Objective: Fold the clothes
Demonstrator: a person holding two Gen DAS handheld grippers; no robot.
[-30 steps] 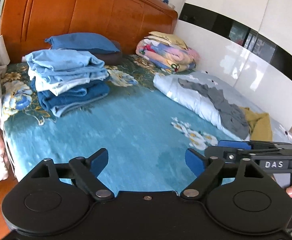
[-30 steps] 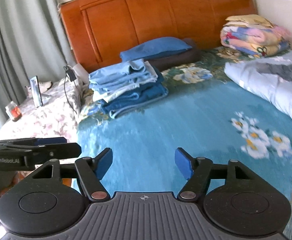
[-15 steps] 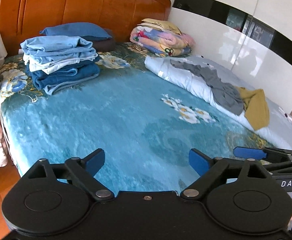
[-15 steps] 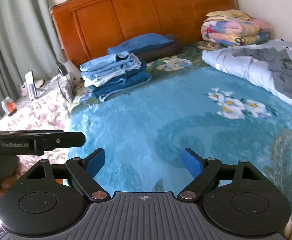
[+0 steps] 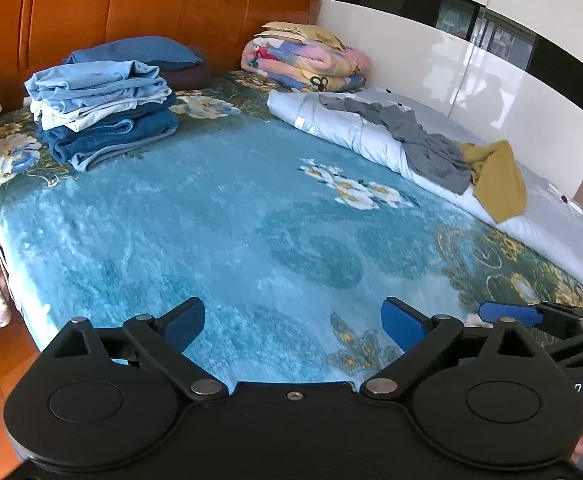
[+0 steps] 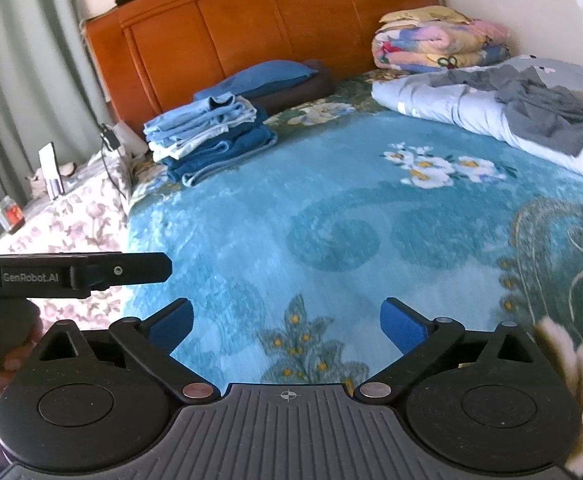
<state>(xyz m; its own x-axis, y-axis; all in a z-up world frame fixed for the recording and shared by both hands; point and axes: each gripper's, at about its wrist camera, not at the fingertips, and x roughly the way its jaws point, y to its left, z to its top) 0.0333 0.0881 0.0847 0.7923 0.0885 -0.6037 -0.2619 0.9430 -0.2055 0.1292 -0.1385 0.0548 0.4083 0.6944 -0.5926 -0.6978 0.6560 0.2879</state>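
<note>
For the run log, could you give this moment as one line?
left gripper open, empty | right gripper open, empty | grey garment unfolded

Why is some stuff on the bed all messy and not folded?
A grey garment and a mustard-yellow one lie crumpled on the pale rolled quilt at the bed's right side, unlike the neat folded stack near the headboard. They look like they're waiting to be folded. Nothing else stands out.
</note>
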